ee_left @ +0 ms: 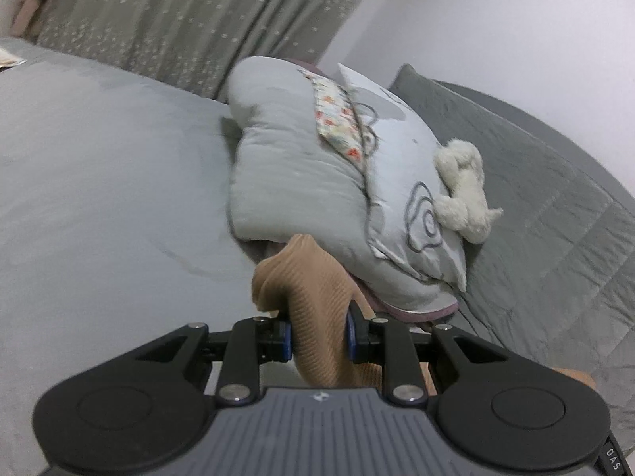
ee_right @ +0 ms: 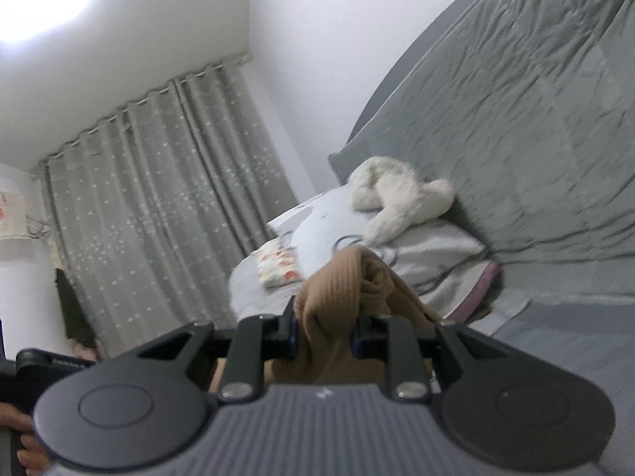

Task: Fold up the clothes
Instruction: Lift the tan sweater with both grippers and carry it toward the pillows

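Both grippers are clamped on the tan ribbed garment (ee_left: 313,309): the left gripper (ee_left: 318,339) pinches a bunched fold of it, and the right gripper (ee_right: 323,335) does likewise. The garment seems lifted above the bed (ee_left: 99,182), near the pillows (ee_left: 301,182) at the head end, though its hanging part is hidden. This looks like mid-fold carrying; next it needs laying flat on the bed's open sheet.
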Demonstrator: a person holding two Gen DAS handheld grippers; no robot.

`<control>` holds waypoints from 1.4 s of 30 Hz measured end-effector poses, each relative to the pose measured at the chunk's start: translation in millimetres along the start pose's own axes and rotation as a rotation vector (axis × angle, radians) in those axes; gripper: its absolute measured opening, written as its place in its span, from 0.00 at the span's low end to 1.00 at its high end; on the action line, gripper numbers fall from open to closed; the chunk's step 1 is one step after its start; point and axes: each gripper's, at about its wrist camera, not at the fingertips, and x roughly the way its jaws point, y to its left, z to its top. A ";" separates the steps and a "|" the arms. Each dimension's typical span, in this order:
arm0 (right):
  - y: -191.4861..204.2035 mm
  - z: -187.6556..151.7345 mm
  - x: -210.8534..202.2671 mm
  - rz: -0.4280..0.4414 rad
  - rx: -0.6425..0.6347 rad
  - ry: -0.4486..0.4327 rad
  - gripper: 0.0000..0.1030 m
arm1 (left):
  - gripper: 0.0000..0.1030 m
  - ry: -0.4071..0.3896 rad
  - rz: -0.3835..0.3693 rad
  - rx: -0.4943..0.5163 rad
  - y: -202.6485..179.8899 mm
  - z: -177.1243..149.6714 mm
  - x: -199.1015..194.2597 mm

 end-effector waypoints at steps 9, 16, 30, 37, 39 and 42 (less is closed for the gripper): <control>-41.8 20.1 -11.6 -0.117 -0.041 -0.056 0.20 | 0.21 0.047 -0.027 0.103 -73.3 -9.0 46.6; -75.3 34.3 -19.5 -0.163 -0.028 -0.124 0.20 | 0.21 0.052 -0.064 0.176 -136.4 -10.2 77.6; -117.5 25.5 -32.1 -0.364 -0.045 -0.203 0.20 | 0.21 0.078 -0.180 0.275 -243.8 -29.8 139.2; -135.3 16.6 -37.3 -0.477 -0.052 -0.235 0.20 | 0.21 0.056 -0.303 0.351 -294.9 -53.1 172.4; -140.4 14.0 -38.8 -0.509 -0.055 -0.243 0.20 | 0.21 0.040 -0.334 0.384 -305.7 -61.6 181.6; -148.1 10.2 -41.1 -0.558 -0.058 -0.257 0.20 | 0.21 0.017 -0.374 0.432 -316.4 -75.5 195.4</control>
